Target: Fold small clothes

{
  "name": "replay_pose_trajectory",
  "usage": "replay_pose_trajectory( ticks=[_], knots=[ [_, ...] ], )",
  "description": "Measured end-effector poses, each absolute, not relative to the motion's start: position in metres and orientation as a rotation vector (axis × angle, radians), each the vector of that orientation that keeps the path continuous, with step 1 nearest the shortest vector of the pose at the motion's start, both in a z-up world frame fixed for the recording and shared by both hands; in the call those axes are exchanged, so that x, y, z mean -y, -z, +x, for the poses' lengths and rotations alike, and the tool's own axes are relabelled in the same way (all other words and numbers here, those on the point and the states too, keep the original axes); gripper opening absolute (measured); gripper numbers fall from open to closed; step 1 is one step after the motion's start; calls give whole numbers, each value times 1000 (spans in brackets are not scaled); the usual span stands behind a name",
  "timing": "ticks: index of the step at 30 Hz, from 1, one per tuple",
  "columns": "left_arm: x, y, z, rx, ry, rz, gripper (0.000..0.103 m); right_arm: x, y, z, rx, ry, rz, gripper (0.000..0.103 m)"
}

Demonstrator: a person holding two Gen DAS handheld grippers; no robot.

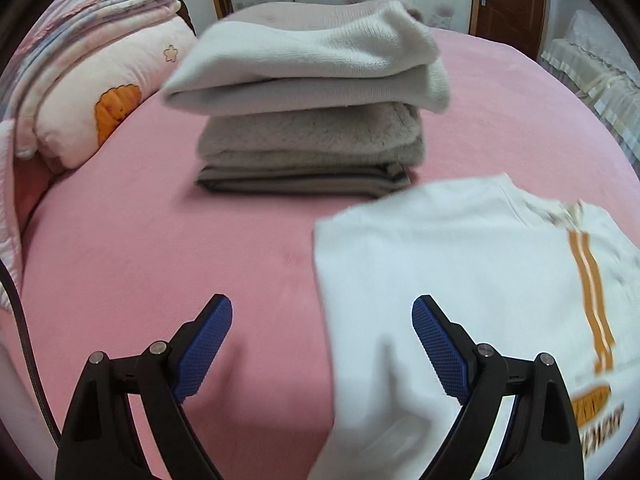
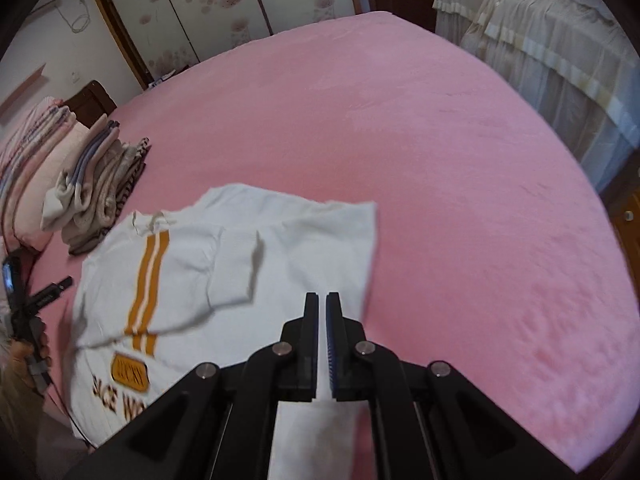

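Left gripper: jaws spread wide, nothing between the blue pads, hovering low over the pink bedsheet. The right-hand pad overlaps the near left edge of the white T-shirt; contact can't be confirmed because of motion blur.

Right gripper: jaws clenched to a thin slit. White fabric runs under and behind the fingers, but whether it is pinched can't be told.

The T-shirt lies on the sheet ahead and left of the right jaws, with a sleeve flap folded over the body, twin orange stripes, and an orange patch with partly cut-off lettering at the near end.

Straight ahead of the left jaws, well apart, is a stack of folded clothes: white knit on top, grey fleece below, dark striped piece at the bottom. Nothing lies between it and the jaws. A pink pillow with an orange print and folded quilts sit far left.

In the right wrist view the left hand is cropped at the frame edge. Wardrobe doors and a covered sofa stand beyond the bed.
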State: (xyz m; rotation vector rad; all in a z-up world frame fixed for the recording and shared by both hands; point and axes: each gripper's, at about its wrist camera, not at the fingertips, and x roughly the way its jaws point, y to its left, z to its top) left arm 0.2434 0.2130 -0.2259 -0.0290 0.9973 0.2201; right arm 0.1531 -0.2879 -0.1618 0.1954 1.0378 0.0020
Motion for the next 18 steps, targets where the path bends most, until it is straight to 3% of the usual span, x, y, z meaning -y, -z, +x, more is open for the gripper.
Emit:
replay_pose_trajectory(
  ticks=[9,18],
  knots=[
    [-204,182,122,-960,-205,-14,91,285,139,63,-986,11,193,4],
    [-196,170,51,-912,-193,-75,91,253,119,5,-918,-65,128,4]
  ],
)
